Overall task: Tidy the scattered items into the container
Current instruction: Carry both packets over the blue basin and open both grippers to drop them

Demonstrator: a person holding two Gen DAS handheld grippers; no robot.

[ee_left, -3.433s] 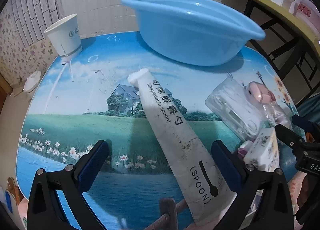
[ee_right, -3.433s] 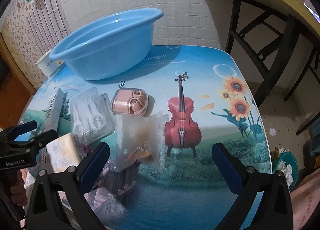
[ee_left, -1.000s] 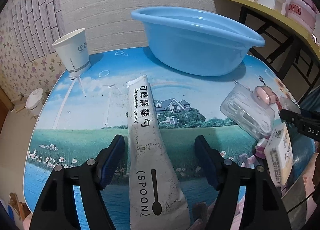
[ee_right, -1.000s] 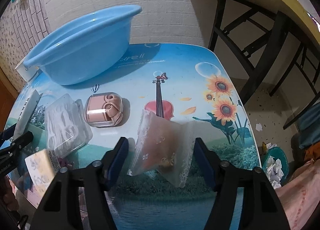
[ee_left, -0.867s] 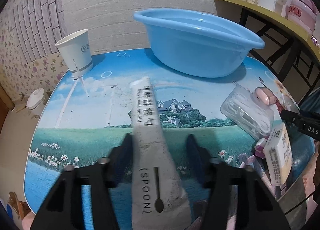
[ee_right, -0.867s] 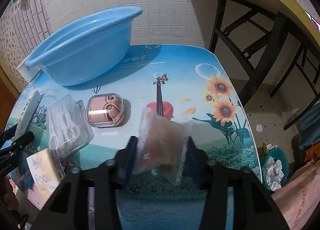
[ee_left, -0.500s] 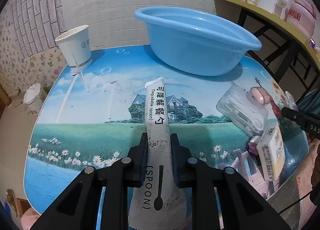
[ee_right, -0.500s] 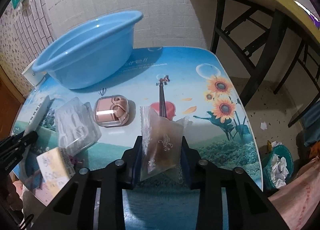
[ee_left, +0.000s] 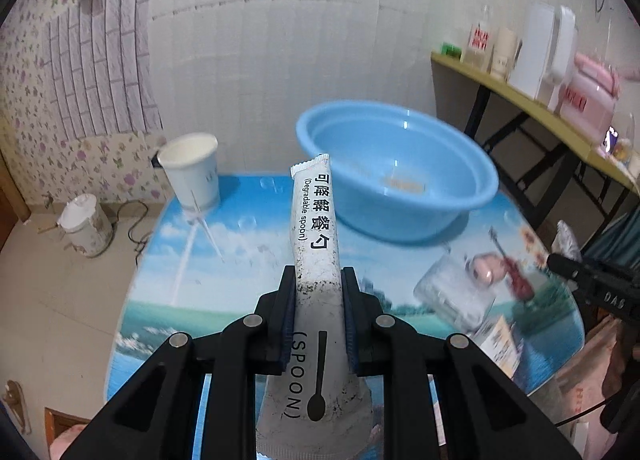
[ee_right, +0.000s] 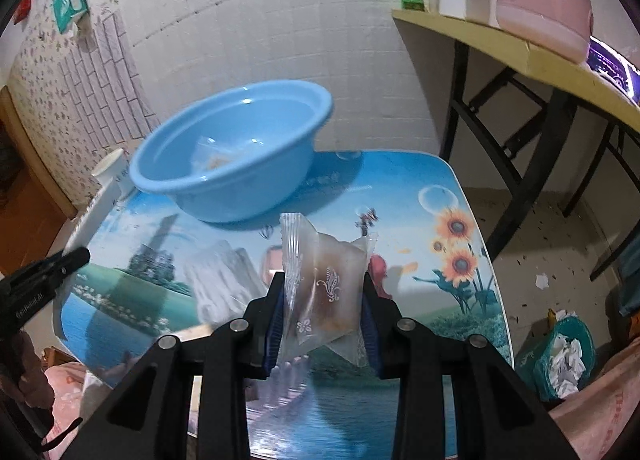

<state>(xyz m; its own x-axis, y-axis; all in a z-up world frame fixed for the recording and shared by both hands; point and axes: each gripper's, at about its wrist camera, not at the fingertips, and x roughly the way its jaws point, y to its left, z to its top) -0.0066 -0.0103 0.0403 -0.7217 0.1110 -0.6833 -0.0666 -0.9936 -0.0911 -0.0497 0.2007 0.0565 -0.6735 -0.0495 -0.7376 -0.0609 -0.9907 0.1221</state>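
**Two light packets held above the table**

Printed table [ee_left: 248,244] below: left tool [ee_left: 316,300] pinches the light, flattish spoon packet [ee_left: 314,244] at mid-length; right tool [ee_right: 324,300] squeezes the soft, crinkly snack pouch [ee_right: 324,280]. Blue basin [ee_left: 400,163] waits ahead.

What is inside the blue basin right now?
In the blue basin lies one clear packet with brownish contents. The near wall hides part of the floor from the right wrist view, so anything lying there cannot be seen.
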